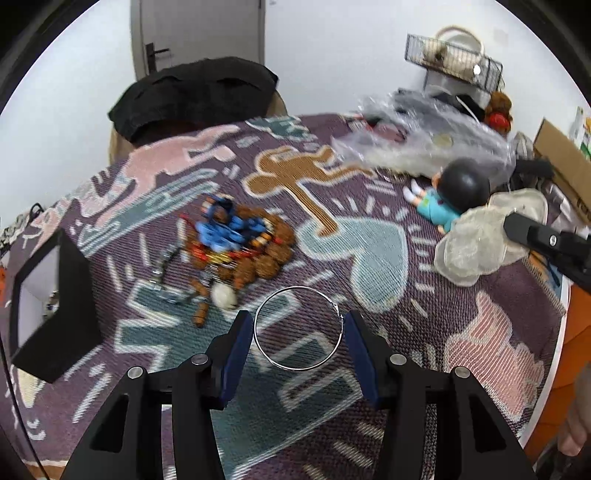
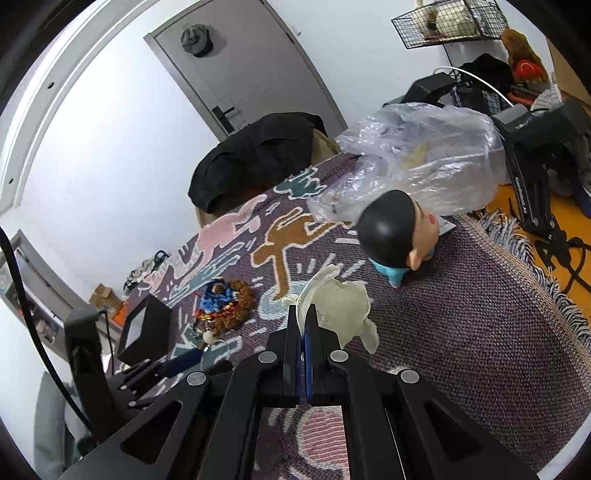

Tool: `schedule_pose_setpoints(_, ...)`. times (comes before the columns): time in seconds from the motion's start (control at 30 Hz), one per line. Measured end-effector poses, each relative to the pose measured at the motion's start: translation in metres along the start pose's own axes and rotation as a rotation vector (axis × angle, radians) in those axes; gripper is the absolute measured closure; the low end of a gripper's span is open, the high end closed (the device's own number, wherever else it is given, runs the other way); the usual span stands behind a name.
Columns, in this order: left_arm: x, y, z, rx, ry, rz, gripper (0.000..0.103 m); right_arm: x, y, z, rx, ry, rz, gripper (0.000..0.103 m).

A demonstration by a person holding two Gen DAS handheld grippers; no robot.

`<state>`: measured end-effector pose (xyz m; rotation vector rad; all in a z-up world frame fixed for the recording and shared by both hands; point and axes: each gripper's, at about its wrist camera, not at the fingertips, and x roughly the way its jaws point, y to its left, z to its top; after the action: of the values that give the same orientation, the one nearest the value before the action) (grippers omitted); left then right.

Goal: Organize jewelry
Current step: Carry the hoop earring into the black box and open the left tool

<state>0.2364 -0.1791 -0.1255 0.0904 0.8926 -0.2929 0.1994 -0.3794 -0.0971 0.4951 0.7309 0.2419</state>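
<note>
Purple patterned rug [image 1: 461, 295] fills our frame, grey door [image 1: 207, 33] upper left, our left gripper [image 1: 297, 332] half-spread clasping a thin wire hoop [image 1: 298, 328], our right gripper [image 2: 303, 325] pinched tight on a white pouch [image 2: 343, 306].

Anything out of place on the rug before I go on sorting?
Yes: the doll lies tipped over among the jewelry work, beside a crumpled pouch pinched in the right tongs. The bead pile is one tangled heap. The wire hoop sits squarely between the left tongs.
</note>
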Motion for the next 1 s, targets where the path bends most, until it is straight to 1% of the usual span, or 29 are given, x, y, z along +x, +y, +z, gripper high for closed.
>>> schedule_pose_setpoints(0.27,-0.042,0.037,0.007,-0.075,-0.093,0.018,0.050,0.000,0.029,0.007,-0.042,-0.006,0.037,0.100)
schedule_pose_setpoints(0.53,-0.079,0.086,0.011,-0.144,-0.172,0.062,0.050,0.010,0.070,0.011,-0.104,0.003,0.076,0.100)
schedule_pose_setpoints(0.8,-0.096,0.133,0.009,-0.220,-0.215,0.094,0.050,0.024,0.113,0.014,-0.174,0.017,0.111,0.100)
schedule_pose_setpoints(1.0,-0.095,0.169,0.002,-0.293,-0.219,0.106,0.050,0.036,0.140,0.014,-0.214,0.031,0.132,0.100)
